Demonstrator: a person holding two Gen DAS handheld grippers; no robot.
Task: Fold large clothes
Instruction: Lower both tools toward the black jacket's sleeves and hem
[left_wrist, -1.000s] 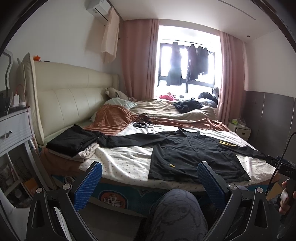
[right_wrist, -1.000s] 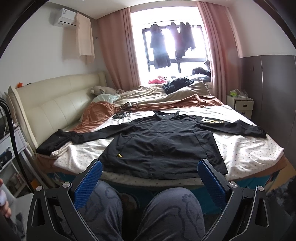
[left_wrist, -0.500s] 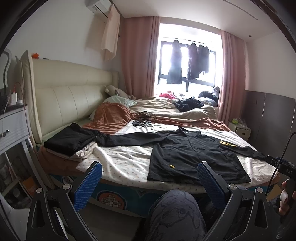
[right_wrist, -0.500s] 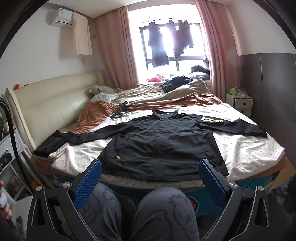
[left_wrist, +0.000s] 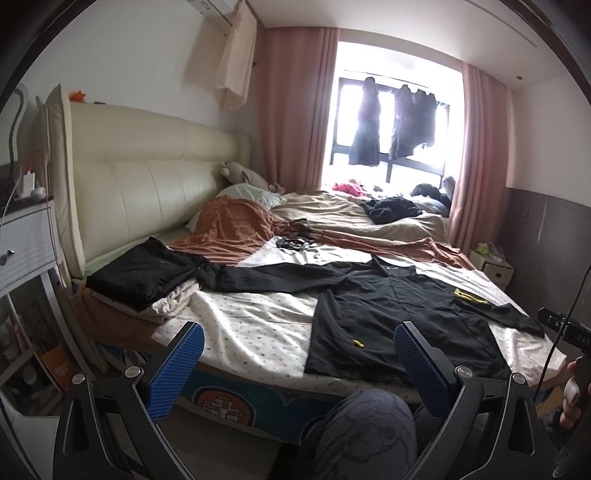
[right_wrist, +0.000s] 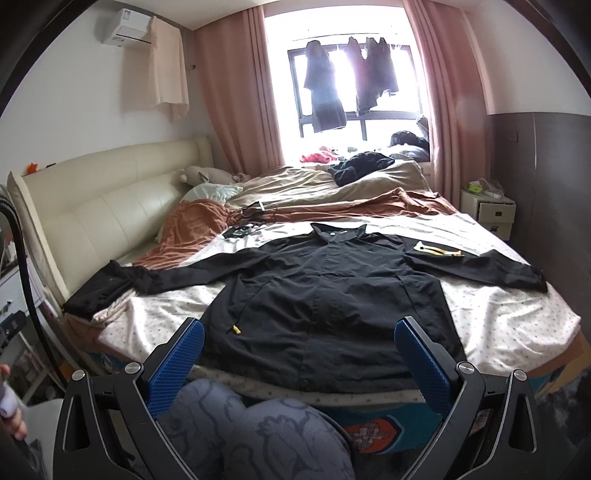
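- Bed (right_wrist: 524, 317) w/ dotted white sheet fills most of both views; cream padded headboard (left_wrist: 147, 192) on its left side.
- Pink curtains (right_wrist: 229, 103) frame a bright window (right_wrist: 354, 74) at the far end; dark garments (right_wrist: 325, 88) hang in front of the glass.
- Black jacket (right_wrist: 332, 295) lies flat on the sheet near the bed's front edge, front side up, collar toward the window, both sleeves spread out to the sides. Left sleeve runs to a stack of folded clothes (left_wrist: 144, 280) by the headboard; right sleeve ends near the bed's right edge.
- Rust-brown blanket (left_wrist: 236, 232) is bunched behind the jacket, beige duvet (right_wrist: 303, 188) beyond it w/ a dark crumpled garment (right_wrist: 362, 166) on top.
- Person's knees (right_wrist: 258, 432) in grey patterned trousers sit at the bottom of frame, betw. camera and bed.
- Left gripper (left_wrist: 299, 339) is spread wide, blue pads apart, nothing betw. them, held in air short of the bed.
- Right gripper (right_wrist: 299, 339) is likewise spread wide and empty, aimed at the jacket's hem, not touching it.
- Small yellow tag (right_wrist: 236, 329) on the jacket's lower left; a yellow-edged patch (right_wrist: 437, 250) near the right shoulder, prob. a badge, too small to tell.
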